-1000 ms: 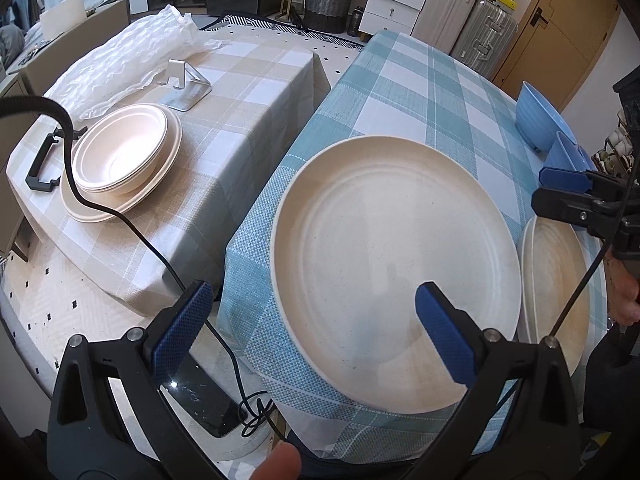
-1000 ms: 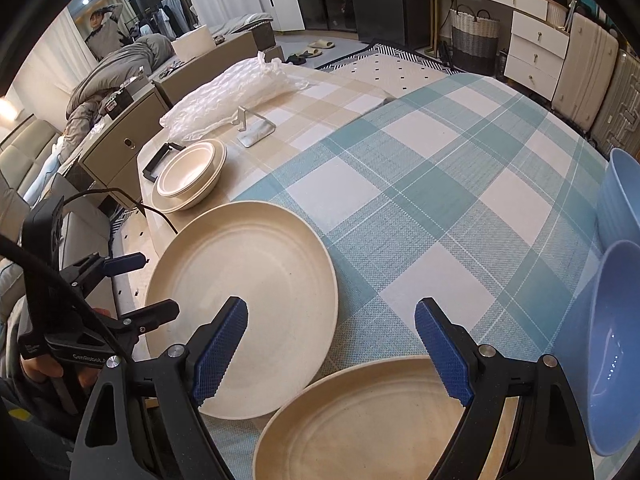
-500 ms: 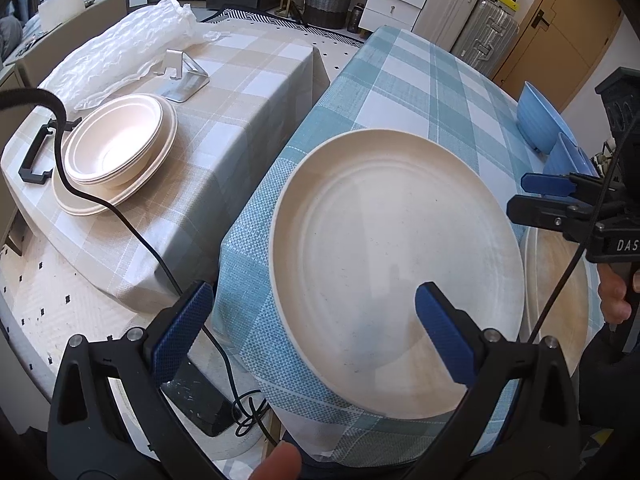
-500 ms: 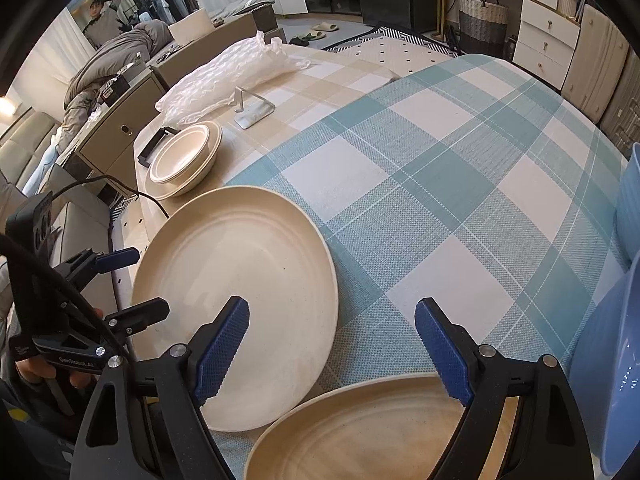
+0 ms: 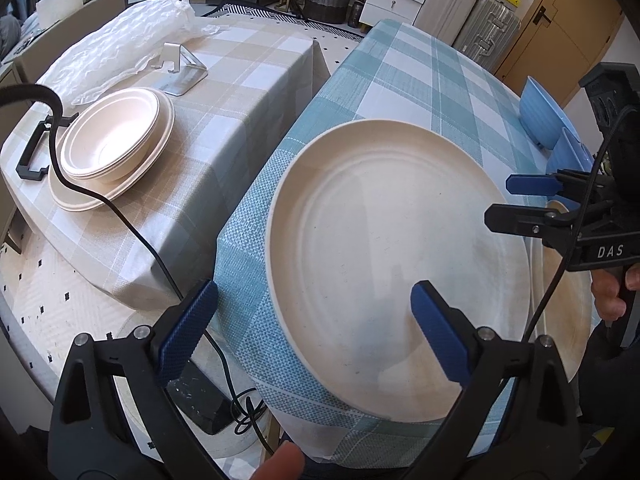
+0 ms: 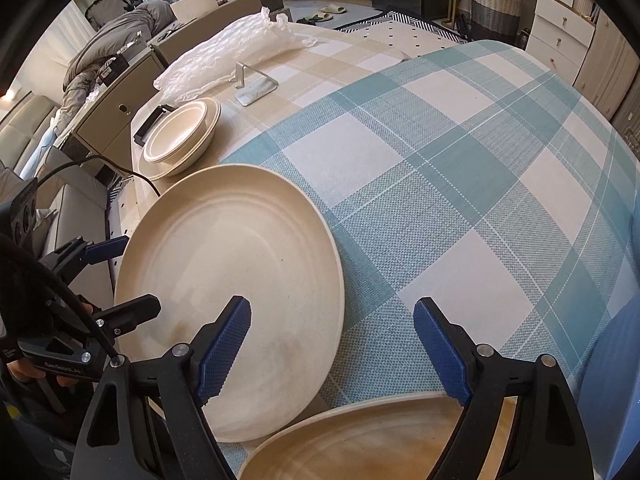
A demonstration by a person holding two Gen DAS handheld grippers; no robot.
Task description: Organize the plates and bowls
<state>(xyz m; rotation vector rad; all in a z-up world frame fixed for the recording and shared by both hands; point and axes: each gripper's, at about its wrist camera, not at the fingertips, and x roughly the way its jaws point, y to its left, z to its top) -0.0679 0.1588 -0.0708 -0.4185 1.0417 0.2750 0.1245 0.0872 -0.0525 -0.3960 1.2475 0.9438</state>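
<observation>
**Plate at the edge, both jaws still empty**

The main risk was the big plate slipping off the surface: its near rim overhung the edge of the blue-check cloth, so a clumsy nudge from one finger could tip it to the floor. A pinch on the rim alone might also let so wide a plate sag or swing.

The left gripper had its jaws wide and closing slightly, with nothing pressed between them; they straddled the plate's near-left rim, one finger over the plate, the other beyond it. The right gripper stood with jaws apart and empty, above the plate's right rim and a second plate just beside it.
</observation>
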